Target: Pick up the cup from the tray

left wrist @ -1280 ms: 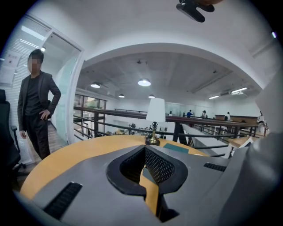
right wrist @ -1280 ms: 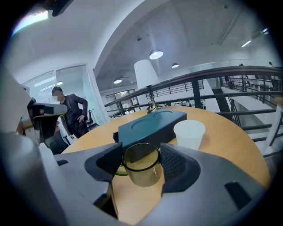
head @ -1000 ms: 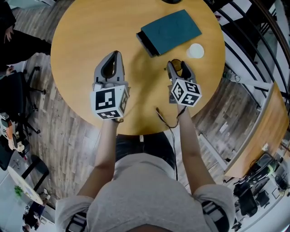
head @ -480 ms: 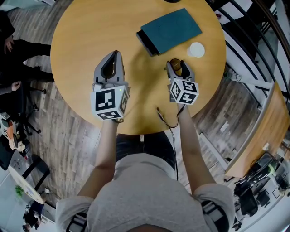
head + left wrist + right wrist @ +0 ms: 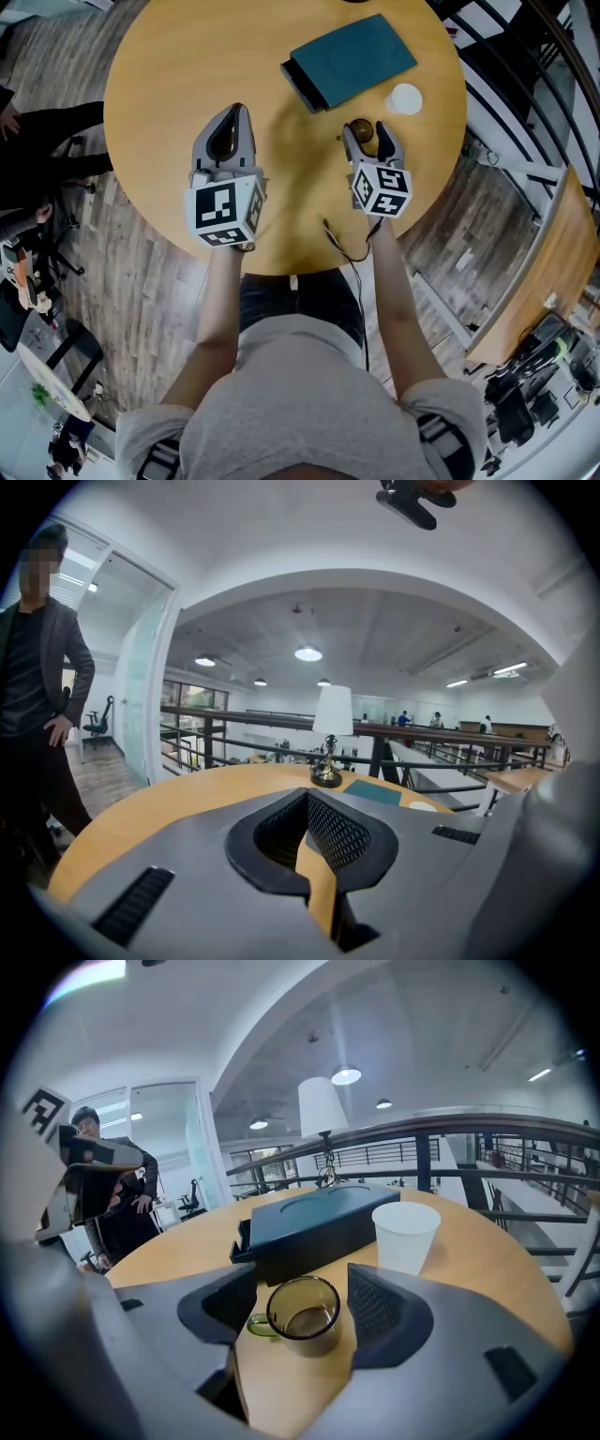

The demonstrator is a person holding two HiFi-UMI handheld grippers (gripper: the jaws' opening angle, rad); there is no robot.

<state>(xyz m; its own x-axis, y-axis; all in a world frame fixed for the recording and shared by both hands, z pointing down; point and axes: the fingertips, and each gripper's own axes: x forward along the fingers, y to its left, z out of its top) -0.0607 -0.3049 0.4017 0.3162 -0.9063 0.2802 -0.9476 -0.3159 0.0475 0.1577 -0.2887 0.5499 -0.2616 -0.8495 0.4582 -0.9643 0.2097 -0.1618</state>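
Both jaws of the right gripper (image 5: pixel 300 1283) are spread, flanking the glass cup (image 5: pixel 305 1333); it sits on the table (image 5: pixel 469 1241), its handle to the left, just short of the tray (image 5: pixel 319 1218). Left gripper (image 5: pixel 307 794) is pressed together, empty, farther from the cup.

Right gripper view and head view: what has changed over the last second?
The right gripper has eased slightly forward toward the dark tray and its jaws have spread. The glass cup now shows plainly, standing on the table between them, ungripped. The left gripper, shut, the tray and the white paper cup stayed put.
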